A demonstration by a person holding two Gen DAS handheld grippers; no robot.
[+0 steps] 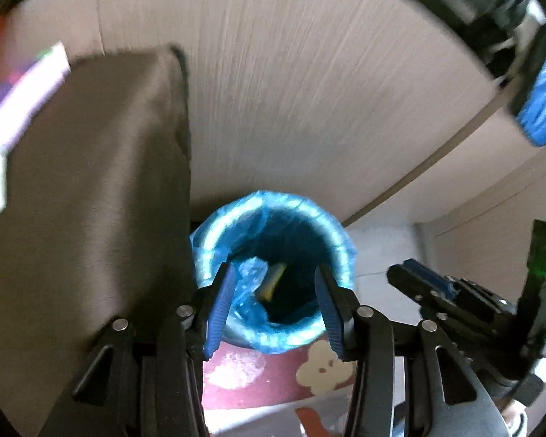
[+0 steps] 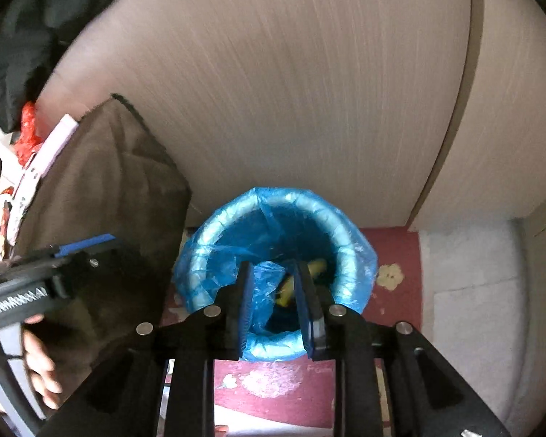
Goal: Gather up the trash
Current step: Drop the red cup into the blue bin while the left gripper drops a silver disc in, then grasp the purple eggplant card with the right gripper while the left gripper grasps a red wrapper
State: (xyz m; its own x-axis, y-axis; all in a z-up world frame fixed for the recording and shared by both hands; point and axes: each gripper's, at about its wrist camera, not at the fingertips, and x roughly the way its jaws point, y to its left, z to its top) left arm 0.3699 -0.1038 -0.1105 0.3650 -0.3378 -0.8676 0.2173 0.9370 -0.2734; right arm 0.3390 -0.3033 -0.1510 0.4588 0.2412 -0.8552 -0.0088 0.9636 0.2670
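A round bin lined with a blue plastic bag (image 1: 214, 233) (image 2: 345, 240) stands on the floor against a pale wood-grain panel. Inside it lie a yellow piece of trash (image 1: 273, 280) (image 2: 318, 266) and some crumpled blue plastic (image 2: 269, 280). My left gripper (image 1: 275, 269) hangs open over the bin's mouth, its blue pads wide apart with nothing between them. My right gripper (image 2: 272, 266) hovers over the same opening, jaws narrowly apart and empty. Each gripper shows at the edge of the other's view, the right one (image 1: 406, 271) and the left one (image 2: 105, 240).
A brown fabric-covered block (image 1: 91, 200) (image 2: 102, 189) stands close on the bin's left, with papers and a red bag (image 2: 27, 131) behind it. A red patterned mat (image 1: 254, 375) lies under the bin, a white pad (image 2: 473, 291) to its right. A hand (image 2: 40, 375) holds the left gripper.
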